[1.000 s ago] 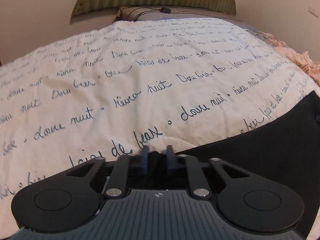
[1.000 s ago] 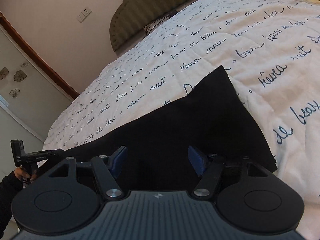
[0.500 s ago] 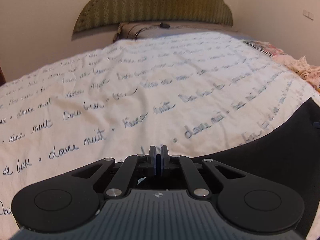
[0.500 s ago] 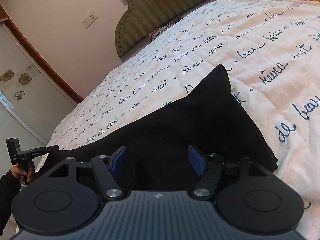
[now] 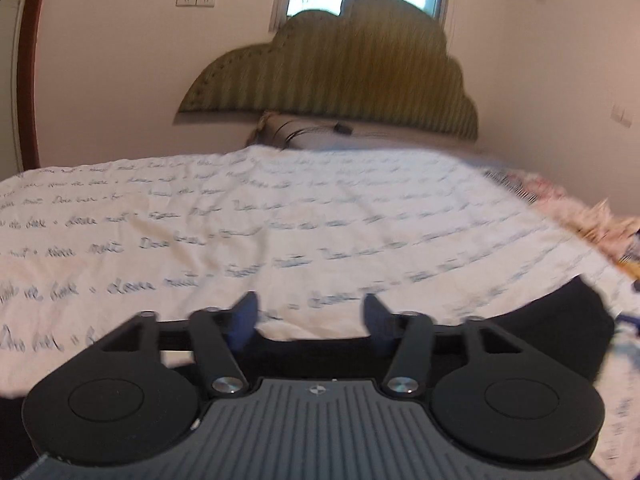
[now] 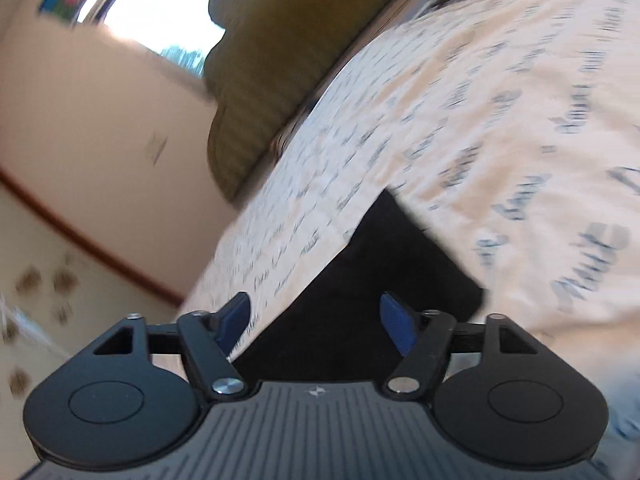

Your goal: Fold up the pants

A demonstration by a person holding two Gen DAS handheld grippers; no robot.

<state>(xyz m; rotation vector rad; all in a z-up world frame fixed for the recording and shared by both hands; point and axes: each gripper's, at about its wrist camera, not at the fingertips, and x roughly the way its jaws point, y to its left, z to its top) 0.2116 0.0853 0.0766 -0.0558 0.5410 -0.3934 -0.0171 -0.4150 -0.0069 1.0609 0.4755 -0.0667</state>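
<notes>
Right now both of your tongs are spread wide and holding nothing. Your left tongs [image 5: 310, 318] hang just above the near edge of the black pants [image 5: 560, 332], blue fingers [image 5: 242, 318] apart, with the dark cloth running under them and off to your right, where it ends in a rounded corner. Your right tongs [image 6: 316, 322] are just as open, one blue pad [image 6: 396, 326] over the cloth and the other over the quilt at its edge. From that side the pants [image 6: 384, 280] stretch forward and away from you, narrowing to a square corner out on the white bedspread [image 6: 500, 100] with the blue handwriting. Both views are smeared, so the fine edges are hard to read.

What the next move turns on is this: the cloth lies below and ahead of both tools, its long side running across the bed [image 5: 280, 208] between your two hands, left to right, and not toward the green headboard [image 5: 352, 76]. Neither hand looks clearly closer; each sits over its own end, so I'd judge a two-handed pinch is the natural call, one edge per hand. Whether the pants are already doubled over I can't tell, since it all reads as one flat black shape. Drop straight down and close only on cloth, or you may snag the quilt underneath.
</notes>
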